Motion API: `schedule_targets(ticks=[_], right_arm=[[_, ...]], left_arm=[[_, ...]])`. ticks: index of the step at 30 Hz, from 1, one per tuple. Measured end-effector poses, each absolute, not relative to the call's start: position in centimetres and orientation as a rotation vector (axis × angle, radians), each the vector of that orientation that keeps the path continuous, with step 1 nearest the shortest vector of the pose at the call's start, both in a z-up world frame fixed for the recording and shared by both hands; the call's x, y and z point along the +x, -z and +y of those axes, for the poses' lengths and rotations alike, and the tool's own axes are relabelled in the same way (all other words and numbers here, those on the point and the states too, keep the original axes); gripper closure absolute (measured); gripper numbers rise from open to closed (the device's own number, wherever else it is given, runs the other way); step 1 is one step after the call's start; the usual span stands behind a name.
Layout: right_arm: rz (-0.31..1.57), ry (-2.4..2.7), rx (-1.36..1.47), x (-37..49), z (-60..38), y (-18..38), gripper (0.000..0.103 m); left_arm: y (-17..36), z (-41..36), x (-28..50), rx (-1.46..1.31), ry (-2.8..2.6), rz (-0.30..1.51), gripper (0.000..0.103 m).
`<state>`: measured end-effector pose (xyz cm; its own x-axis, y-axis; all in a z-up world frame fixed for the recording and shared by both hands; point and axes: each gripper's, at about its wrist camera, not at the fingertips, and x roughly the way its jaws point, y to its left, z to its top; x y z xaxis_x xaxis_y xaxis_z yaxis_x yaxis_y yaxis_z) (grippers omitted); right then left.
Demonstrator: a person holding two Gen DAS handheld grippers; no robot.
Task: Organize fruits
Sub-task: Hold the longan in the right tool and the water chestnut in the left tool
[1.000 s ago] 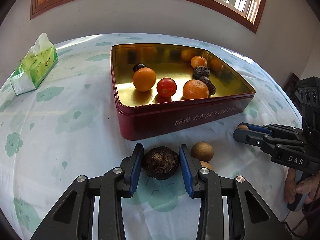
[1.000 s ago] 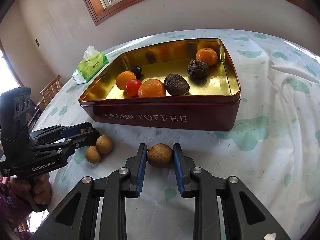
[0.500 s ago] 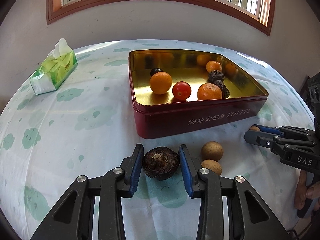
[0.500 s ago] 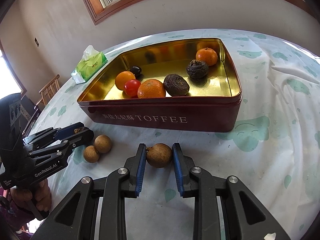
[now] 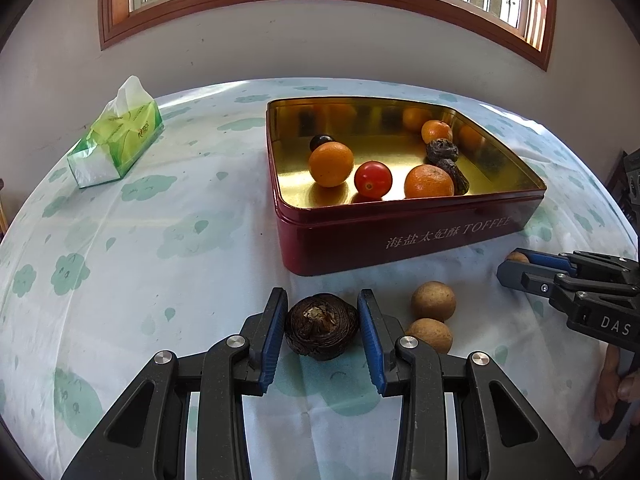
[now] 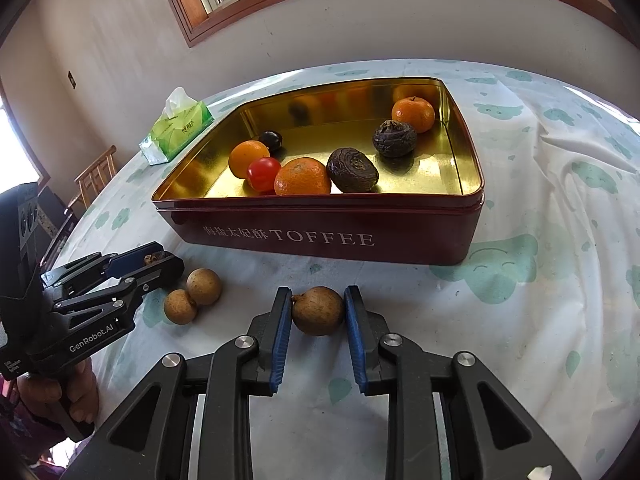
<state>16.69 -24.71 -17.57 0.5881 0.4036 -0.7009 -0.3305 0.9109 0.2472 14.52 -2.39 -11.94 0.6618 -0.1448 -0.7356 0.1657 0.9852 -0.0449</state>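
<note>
My left gripper (image 5: 322, 322) is shut on a dark wrinkled fruit (image 5: 321, 331), held in front of the red toffee tin (image 5: 400, 236). My right gripper (image 6: 317, 312) is shut on a brown longan (image 6: 317, 310), also in front of the tin (image 6: 320, 236). The tin holds oranges, a red tomato (image 5: 373, 179), a dark plum and two dark wrinkled fruits. Two more brown longans (image 5: 433, 301) lie on the cloth between the grippers; they also show in the right wrist view (image 6: 204, 286). The right gripper shows at the left wrist view's right edge (image 5: 516, 266), the left gripper in the right wrist view (image 6: 160, 262).
A green tissue pack (image 5: 116, 136) lies at the table's far left. The round table has a white cloth with green cloud prints (image 5: 160, 240). A wall with a wooden window frame stands behind. A wooden chair (image 6: 96, 172) stands past the table's left side.
My left gripper, still holding the dark fruit, has pulled back and to the left, so the tin looks farther and more to the right. The right gripper has barely moved.
</note>
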Motion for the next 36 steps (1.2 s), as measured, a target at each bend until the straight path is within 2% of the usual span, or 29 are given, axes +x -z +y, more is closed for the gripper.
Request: schedule_targets(ticks=[36], right_arm=[[0.835, -0.397, 0.043, 16.48, -24.05, 17.47, 0.079]], left_arm=[[11.87, -2.21, 14.38, 0.032, 0.157, 0.82, 0.066]])
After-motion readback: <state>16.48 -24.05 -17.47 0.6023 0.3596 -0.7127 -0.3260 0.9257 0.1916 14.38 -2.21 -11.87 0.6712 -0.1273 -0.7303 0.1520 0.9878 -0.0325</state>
